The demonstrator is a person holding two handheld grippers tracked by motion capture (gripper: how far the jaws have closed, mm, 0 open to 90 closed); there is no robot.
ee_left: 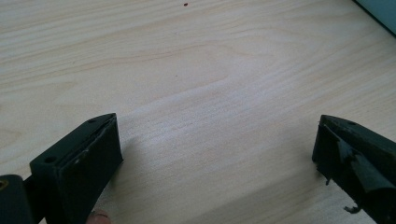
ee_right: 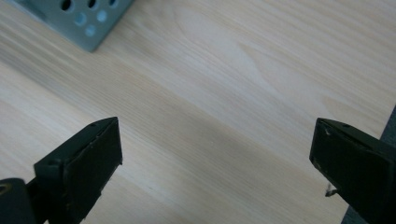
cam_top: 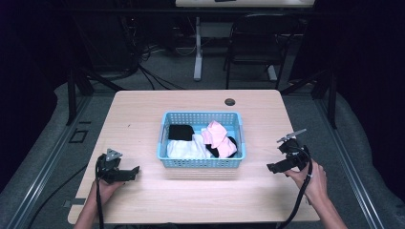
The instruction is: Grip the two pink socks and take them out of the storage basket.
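Note:
A light blue plastic basket (cam_top: 201, 162) stands at the middle of the wooden table (cam_top: 138, 114). Inside it lie a white cloth (cam_top: 185, 149), a pink cloth (cam_top: 217, 137) and a black cloth (cam_top: 180, 132). My left gripper (cam_top: 135, 171) rests low over the table to the left of the basket, jaws wide open over bare wood (ee_left: 215, 140). My right gripper (cam_top: 272, 167) hovers to the right of the basket, also open with nothing between its jaws (ee_right: 215, 144). A corner of the basket (ee_right: 81, 21) shows at the top left of the right gripper view.
A round cable hole (cam_top: 229, 101) sits near the table's far edge. Behind the table stand a black chair (cam_top: 258, 40) and a white desk leg (cam_top: 197, 47), with cables on the floor. The table's right edge (ee_right: 390, 123) lies close to my right gripper.

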